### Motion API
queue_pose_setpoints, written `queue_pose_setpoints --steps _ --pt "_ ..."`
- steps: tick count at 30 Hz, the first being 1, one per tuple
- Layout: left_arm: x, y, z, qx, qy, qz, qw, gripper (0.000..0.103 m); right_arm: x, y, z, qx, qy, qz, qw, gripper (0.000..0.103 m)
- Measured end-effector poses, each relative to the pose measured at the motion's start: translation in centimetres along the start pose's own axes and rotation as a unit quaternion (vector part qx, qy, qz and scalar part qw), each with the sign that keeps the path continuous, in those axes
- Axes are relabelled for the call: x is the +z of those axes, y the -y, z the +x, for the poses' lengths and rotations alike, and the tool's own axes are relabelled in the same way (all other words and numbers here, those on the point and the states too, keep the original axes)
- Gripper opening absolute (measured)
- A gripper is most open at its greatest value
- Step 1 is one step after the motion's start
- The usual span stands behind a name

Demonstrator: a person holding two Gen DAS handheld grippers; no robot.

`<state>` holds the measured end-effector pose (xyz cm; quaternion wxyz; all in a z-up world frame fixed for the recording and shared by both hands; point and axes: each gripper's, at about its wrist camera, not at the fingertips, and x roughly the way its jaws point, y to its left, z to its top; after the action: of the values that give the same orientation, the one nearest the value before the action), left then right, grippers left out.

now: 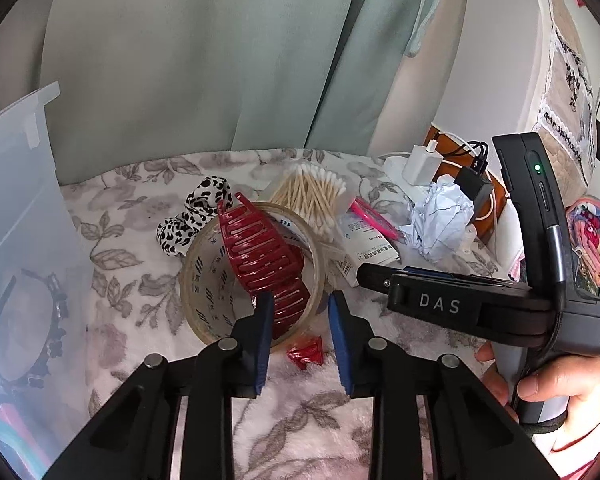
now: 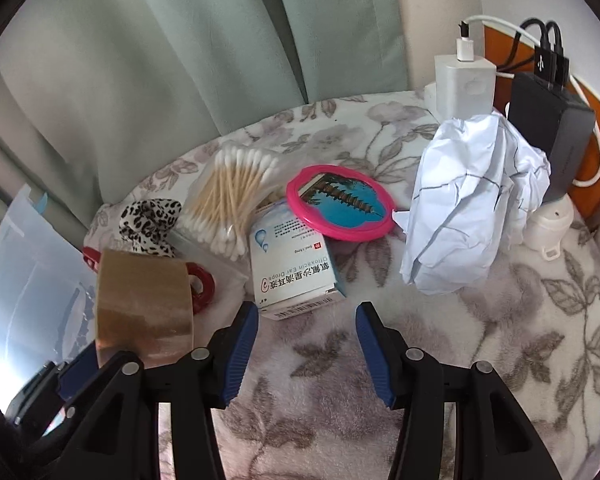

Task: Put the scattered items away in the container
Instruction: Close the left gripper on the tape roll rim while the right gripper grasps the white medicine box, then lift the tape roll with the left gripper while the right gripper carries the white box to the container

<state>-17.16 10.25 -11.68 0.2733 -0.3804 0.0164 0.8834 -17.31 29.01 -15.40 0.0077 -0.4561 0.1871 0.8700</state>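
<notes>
My left gripper (image 1: 300, 308) is open, its jaws either side of the near rim of a clear tape roll (image 1: 204, 276) with a red hair claw (image 1: 262, 256) lying across it. A clear plastic container (image 1: 24, 208) stands at the left with a black headband (image 1: 32, 320) inside. My right gripper (image 2: 306, 316) is open and empty, just in front of a white medicine box (image 2: 292, 264). A pink mirror (image 2: 340, 204), a bag of cotton swabs (image 2: 232, 196), a leopard scrunchie (image 2: 148, 220) and crumpled white paper (image 2: 464, 208) lie behind it. The tape roll (image 2: 144, 308) stands at the left.
A white charger (image 2: 464, 80), a black adapter (image 2: 552, 116) and cables sit at the back right by an orange board. A small white bottle (image 2: 548, 224) lies beside the paper. A small red piece (image 1: 306, 354) lies between my left fingers. Green curtains hang behind the floral blanket.
</notes>
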Motion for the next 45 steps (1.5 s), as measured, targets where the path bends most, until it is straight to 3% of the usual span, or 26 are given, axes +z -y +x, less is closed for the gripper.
queue_pose_setpoints --steps 7,14,24,30,34,45 --pt "0.1 0.5 0.3 0.005 -0.001 0.013 0.9999 0.029 0.3 -0.9 1.2 -0.003 0.001 -0.027 1.0 0.059" --pt "0.2 1.0 0.6 0.011 -0.007 0.033 0.9994 0.038 0.5 -1.1 1.3 -0.033 0.015 -0.05 0.998 0.059" --pt "0.4 1.0 0.9 0.011 -0.003 0.009 0.9999 0.038 1.1 -0.8 2.1 -0.026 0.024 -0.049 0.998 0.062" --pt "0.6 1.1 0.5 0.008 -0.006 0.007 0.9999 0.024 1.0 -0.7 1.7 -0.018 0.015 -0.037 0.999 0.055" --pt "0.9 1.3 -0.2 0.004 -0.004 0.004 1.0 0.007 0.7 -0.7 0.8 -0.01 0.012 -0.031 0.999 0.055" --pt "1.1 -0.1 -4.7 -0.028 0.022 -0.09 0.9953 0.007 -0.3 -1.4 -3.3 0.008 0.029 -0.031 0.999 0.053"
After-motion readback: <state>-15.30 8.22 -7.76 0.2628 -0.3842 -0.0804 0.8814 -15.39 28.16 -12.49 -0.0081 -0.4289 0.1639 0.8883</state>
